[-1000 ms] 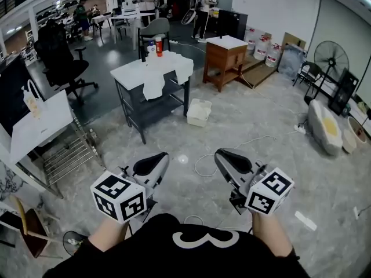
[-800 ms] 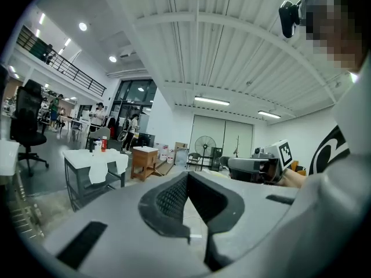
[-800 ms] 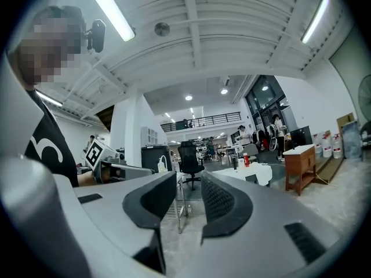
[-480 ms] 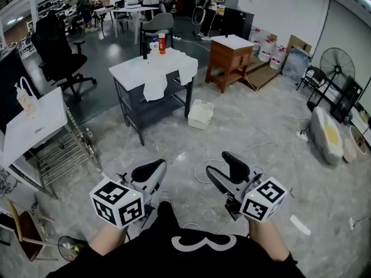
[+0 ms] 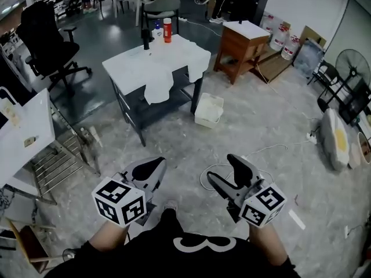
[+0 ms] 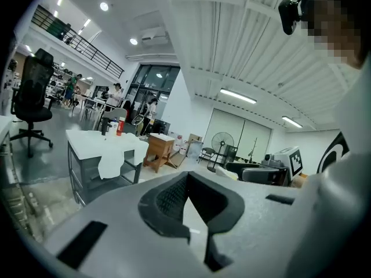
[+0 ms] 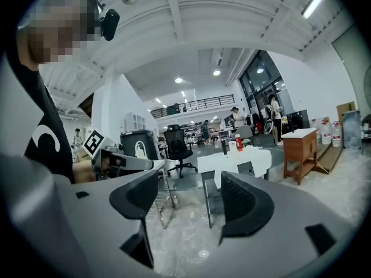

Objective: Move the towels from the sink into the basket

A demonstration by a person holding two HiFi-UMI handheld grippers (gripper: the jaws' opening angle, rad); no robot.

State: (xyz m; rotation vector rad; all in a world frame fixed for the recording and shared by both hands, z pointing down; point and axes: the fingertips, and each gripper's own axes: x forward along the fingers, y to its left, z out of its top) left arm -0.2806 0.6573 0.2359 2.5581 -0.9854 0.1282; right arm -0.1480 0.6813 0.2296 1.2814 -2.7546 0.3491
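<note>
- At the far left a white side table (image 5: pixel 23 141) and a wire rack (image 5: pixel 61 161) stand along our path. They sit off to the side and block nothing.
- The left gripper (image 5: pixel 152 168) is low in front of us, its fingers closed together on nothing. We judge it is simply being carried, since nothing is within reach.
- Ahead and well apart from both grippers stands the dark-framed table (image 5: pixel 123 100). The white towels (image 5: pixel 158 84) cover its top, and one hangs over the front edge. A red bottle (image 5: pixel 167 30) and a dark upright thing (image 5: pixel 145 39), perhaps a tap, stand at the back. We cannot make out the sink under the cloth.
- Just right of the table, the white basket (image 5: pixel 209 110) sits on the floor, close enough for a short carry.
- The right gripper (image 5: pixel 223 168) points the same way. Its jaws are opening with nothing between them, likely to be ready for a first grab.
- A loose cable (image 5: pixel 255 153) loops across the floor ahead of the right gripper and could trip us.
- Further right a wooden cabinet (image 5: pixel 249 42) stands clear of the route.
</note>
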